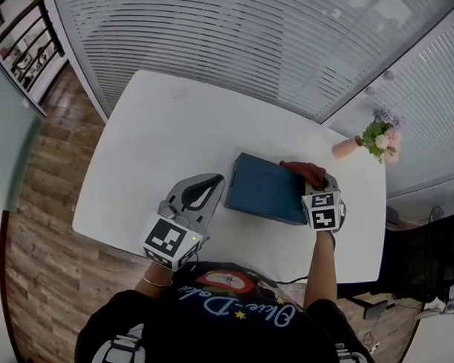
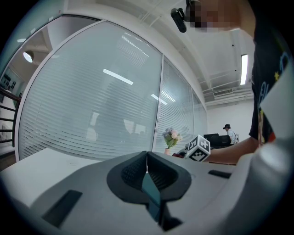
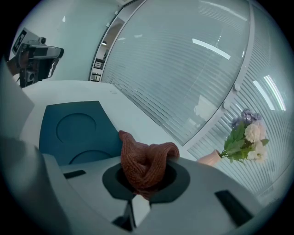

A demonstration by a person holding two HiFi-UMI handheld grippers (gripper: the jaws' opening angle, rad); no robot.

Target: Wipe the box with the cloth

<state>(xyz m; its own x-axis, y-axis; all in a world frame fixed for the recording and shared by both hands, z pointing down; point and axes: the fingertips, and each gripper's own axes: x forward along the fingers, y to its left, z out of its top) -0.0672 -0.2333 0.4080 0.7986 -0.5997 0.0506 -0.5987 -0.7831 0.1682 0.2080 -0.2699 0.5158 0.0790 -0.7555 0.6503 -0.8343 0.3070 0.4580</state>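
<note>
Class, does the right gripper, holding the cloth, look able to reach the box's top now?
Probably yes: the right gripper holds the cloth at the edge of the box, with nothing between them.

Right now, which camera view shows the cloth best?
The right gripper view: the cloth sits bunched between the jaws of the right gripper, its knit clear. The head view shows only a dark red part at the far right corner of the box. The left gripper view shows barely a speck.
</note>
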